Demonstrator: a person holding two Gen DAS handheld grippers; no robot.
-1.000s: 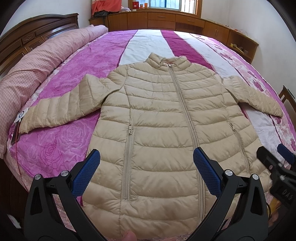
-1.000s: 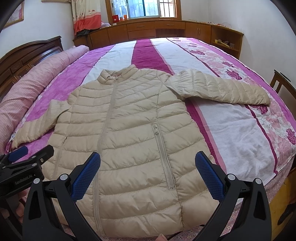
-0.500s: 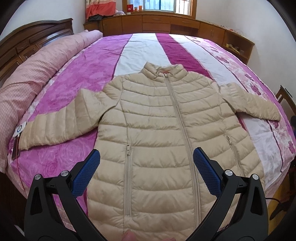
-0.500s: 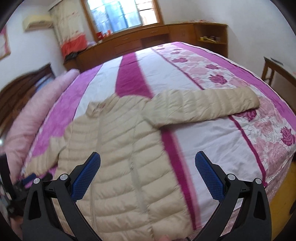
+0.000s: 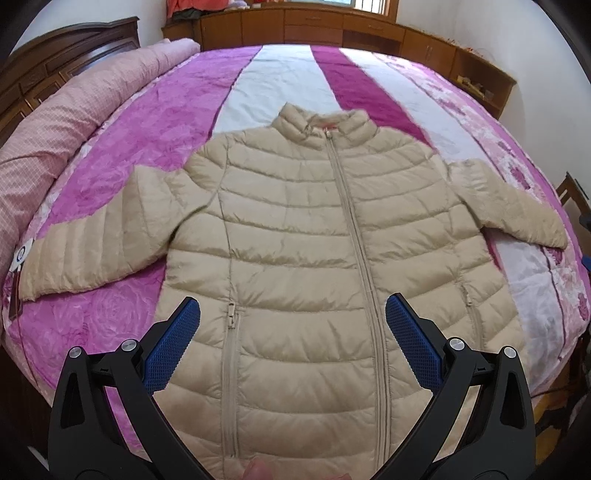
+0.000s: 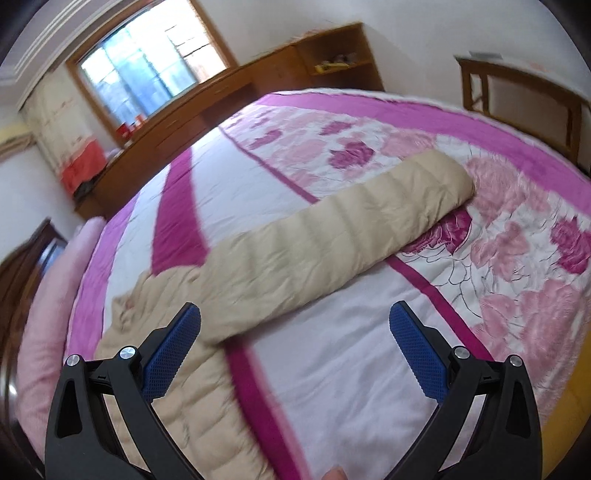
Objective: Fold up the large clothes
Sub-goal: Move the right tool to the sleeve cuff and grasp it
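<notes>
**Beige puffer jacket spread flat on the bed, both tongs held wide above it**

The beige puffer jacket (image 5: 314, 251) lies face up on the pink and white striped bedspread (image 5: 280, 81), zipped to the collar, hem toward the near edge of the bed and collar pointing at the far cabinets. Both sleeves are stretched out sideways; the left sleeve (image 5: 92, 251) reaches toward the rolled pink quilt (image 5: 55, 125), with a small round tag (image 5: 22, 254) lying just beside its cuff. The right sleeve (image 6: 332, 236) runs out over the rose-printed part of the spread, its cuff resting on the flowers.

The left gripper (image 5: 291, 325) hangs over the lower front of the jacket, its blue pads far apart with nothing between them, one near the pocket zip and the other just past the main zip. The right gripper (image 6: 295, 332) is likewise spread wide and holding nothing, tilted over the jacket's right side, with the sleeve lying ahead of it; that view is blurred.

Around the bed: a dark wooden headboard (image 5: 66, 51) behind the quilt, a run of low wooden cabinets (image 5: 314, 26) along the far wall under the window (image 6: 147, 66), and a wooden chair (image 6: 524, 96) beside the bed's right edge. Nothing lies on top of the jacket.
</notes>
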